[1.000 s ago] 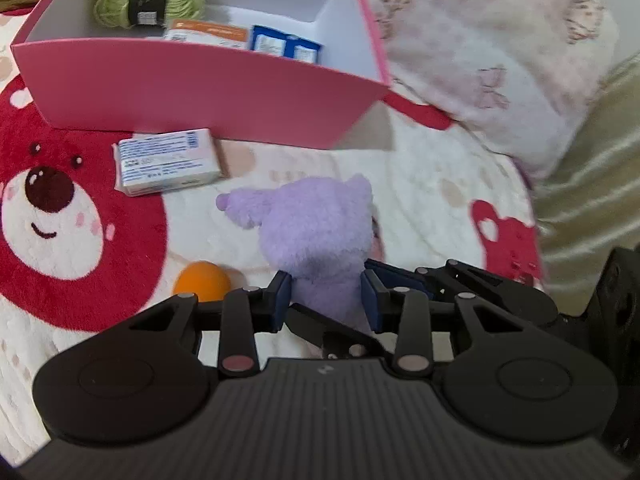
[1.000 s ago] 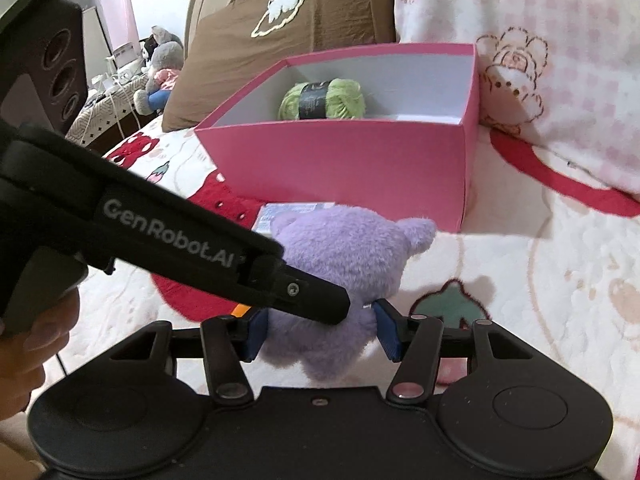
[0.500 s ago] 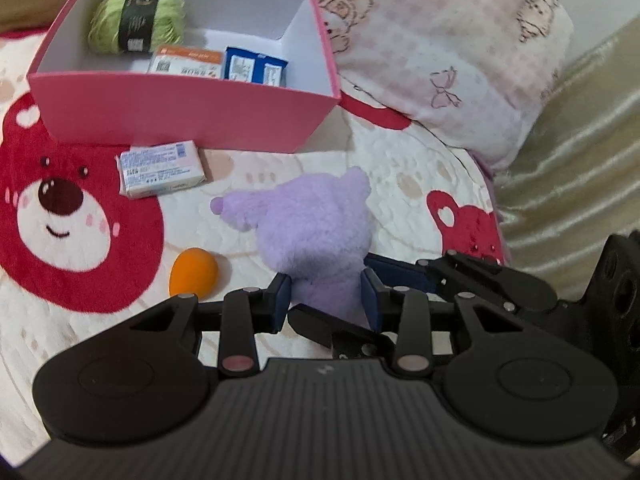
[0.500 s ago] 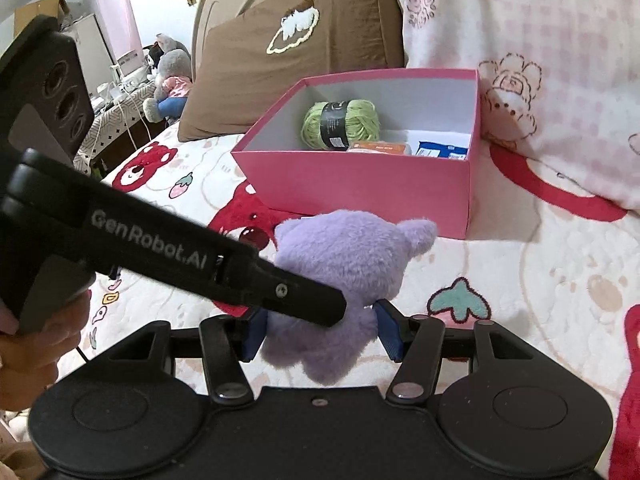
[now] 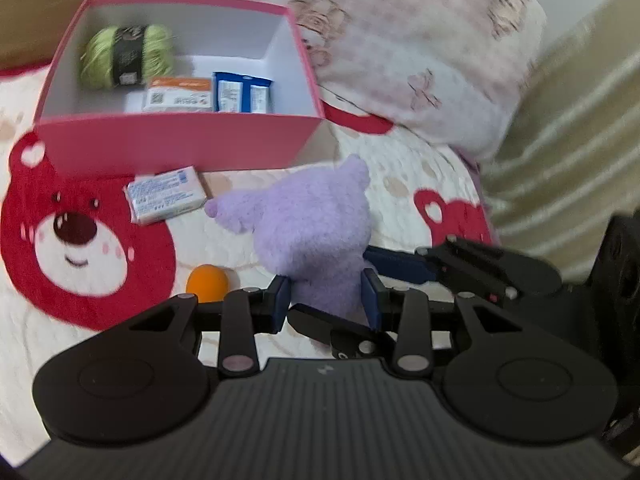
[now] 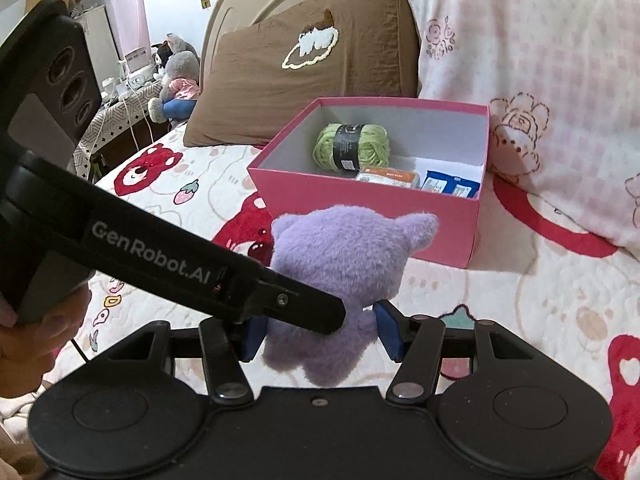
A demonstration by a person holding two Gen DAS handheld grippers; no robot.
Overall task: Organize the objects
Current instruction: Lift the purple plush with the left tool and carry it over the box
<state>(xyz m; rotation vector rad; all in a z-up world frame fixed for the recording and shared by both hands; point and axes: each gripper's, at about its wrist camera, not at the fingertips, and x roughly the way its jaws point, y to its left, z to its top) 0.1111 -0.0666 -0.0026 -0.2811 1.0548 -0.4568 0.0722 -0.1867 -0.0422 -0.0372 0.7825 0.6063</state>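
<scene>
purple plush toy [image 5: 316,220] clamped between both claws

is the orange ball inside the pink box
No, the orange ball lies on the blanket outside the pink box, near the purple plush toy.

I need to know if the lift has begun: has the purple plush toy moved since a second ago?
Yes. The purple plush toy has risen off the blanket; in the left wrist view the orange ball it lay beside now sits clear.
</scene>
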